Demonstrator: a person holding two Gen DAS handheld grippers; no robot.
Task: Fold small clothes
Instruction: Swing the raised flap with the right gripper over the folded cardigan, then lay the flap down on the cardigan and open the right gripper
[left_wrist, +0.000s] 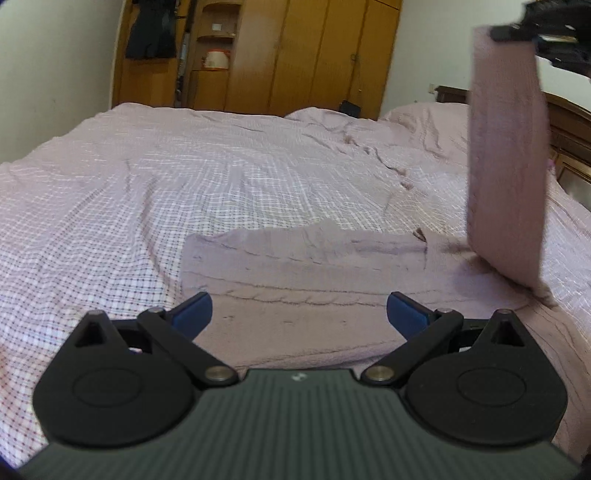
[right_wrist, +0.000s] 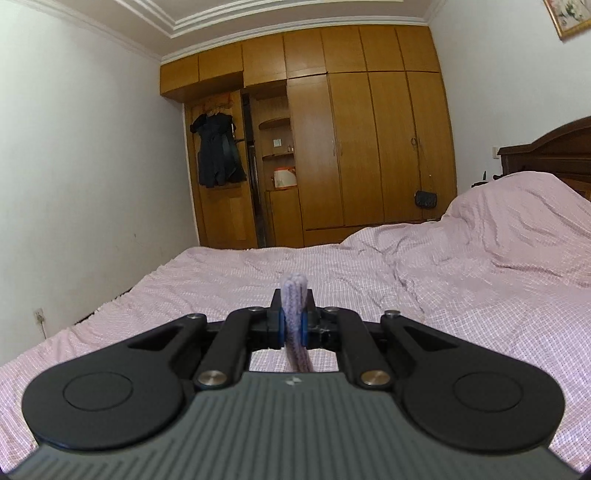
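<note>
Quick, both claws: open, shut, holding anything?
Left claw: open, empty, over the knit garment.
Right claw: shut on the garment's lifted part.

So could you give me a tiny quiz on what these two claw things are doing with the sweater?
1. True or false: the left gripper is clamped on the sweater.
2. Which gripper holds the lifted sleeve?
3. What does the sweater lie on: A floor, B bed, C chair?

Key: 1 false, its jaws stand open. 2 the right gripper, shut on the knit. 3 B.
</note>
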